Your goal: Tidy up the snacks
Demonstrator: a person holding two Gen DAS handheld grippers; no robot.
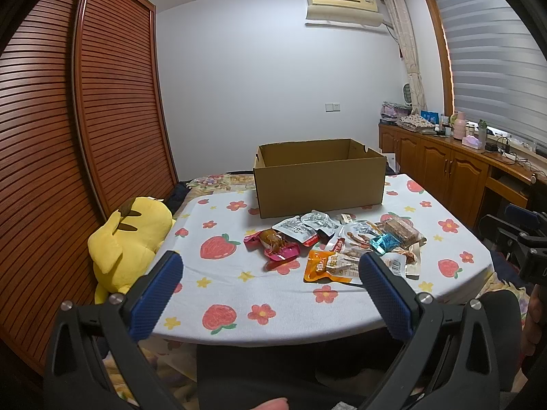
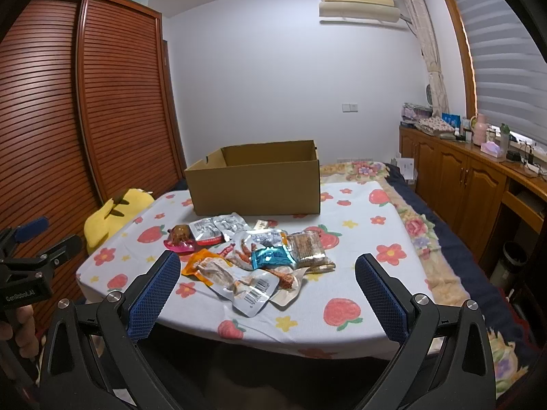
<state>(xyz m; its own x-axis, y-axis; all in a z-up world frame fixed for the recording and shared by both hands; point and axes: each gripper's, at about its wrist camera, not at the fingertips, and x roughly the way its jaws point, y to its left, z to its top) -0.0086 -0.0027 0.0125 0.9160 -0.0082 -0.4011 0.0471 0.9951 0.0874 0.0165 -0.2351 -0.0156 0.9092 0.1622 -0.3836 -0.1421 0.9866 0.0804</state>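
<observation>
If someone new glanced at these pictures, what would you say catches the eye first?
Probably the open brown cardboard box standing at the far side of the strawberry-print tablecloth, with a heap of shiny snack packets in front of it. Next, the yellow plush toy beside the table's left edge, by the slatted wooden wardrobe.

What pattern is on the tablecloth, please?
White tablecloth with strawberries and flowers; the right wrist view shows it best.
</observation>
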